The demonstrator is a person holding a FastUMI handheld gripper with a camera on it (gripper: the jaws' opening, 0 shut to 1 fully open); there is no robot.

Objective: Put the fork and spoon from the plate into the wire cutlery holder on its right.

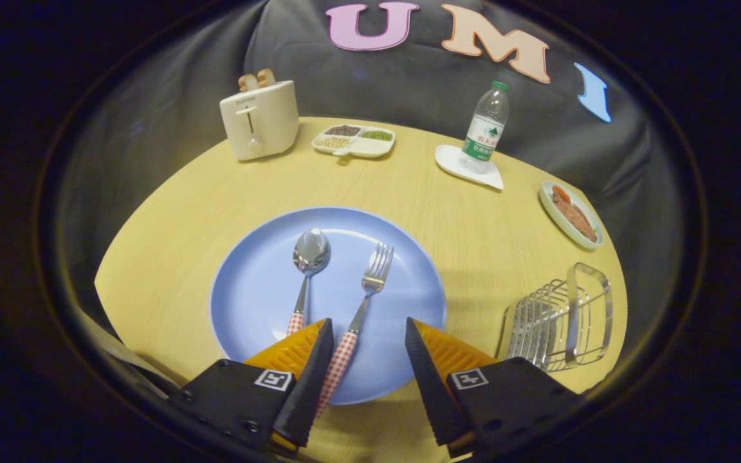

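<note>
- Blue plate [261, 289] holds both the spoon [309, 257] and fork [370, 283], side by side, handles toward the gripper [368, 341].
- Jaws spread wide, gripping nothing; the fork's checked handle lies just inside the left finger.
- Wire holder [560, 321], right of the plate, looks empty.
- Nothing moved yet; both pieces remain to transfer.

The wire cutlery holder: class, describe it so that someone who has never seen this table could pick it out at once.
Start at the big blue plate on the yellow table, where a spoon and a fork lie ahead of the open gripper. Look right of the plate, near the table's edge. The wire cutlery holder is the only shiny metal rack of thin bars.
</note>
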